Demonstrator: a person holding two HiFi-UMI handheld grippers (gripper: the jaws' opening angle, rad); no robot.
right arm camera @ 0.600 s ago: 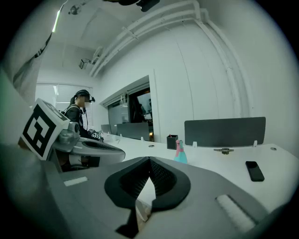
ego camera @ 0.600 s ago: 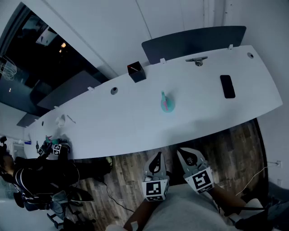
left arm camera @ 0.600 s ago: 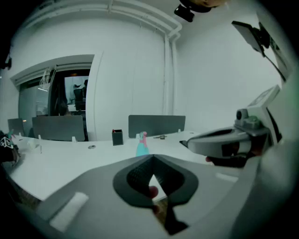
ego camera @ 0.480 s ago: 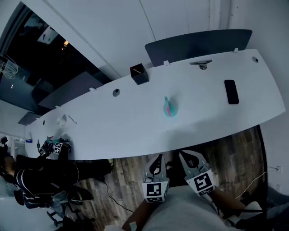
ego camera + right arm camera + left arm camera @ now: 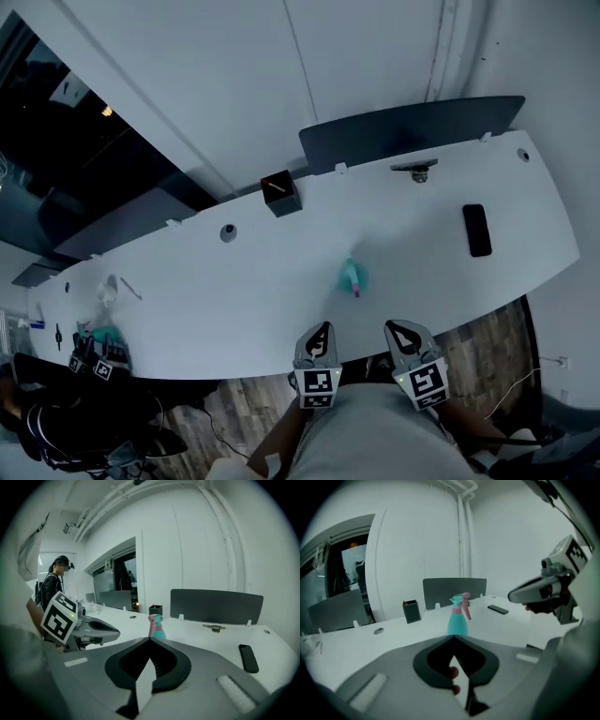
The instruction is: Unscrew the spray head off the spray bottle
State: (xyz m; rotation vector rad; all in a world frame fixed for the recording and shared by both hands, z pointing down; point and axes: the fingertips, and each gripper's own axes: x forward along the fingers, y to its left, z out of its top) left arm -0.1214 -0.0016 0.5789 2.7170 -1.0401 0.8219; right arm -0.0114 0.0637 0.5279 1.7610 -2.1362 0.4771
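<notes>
A teal spray bottle (image 5: 352, 277) with its spray head (image 5: 463, 599) on is seen upright on the white table (image 5: 234, 291), ahead of both grippers and untouched. The left gripper (image 5: 322, 330) and right gripper (image 5: 401, 328) are held near the table's front edge, jaws closed together on nothing. What is probably a phone (image 5: 476, 230) lies well to the right.

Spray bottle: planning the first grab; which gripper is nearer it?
Left. The left gripper is below-left of the spray bottle in the head view; the right gripper sits farther off, below-right.
</notes>
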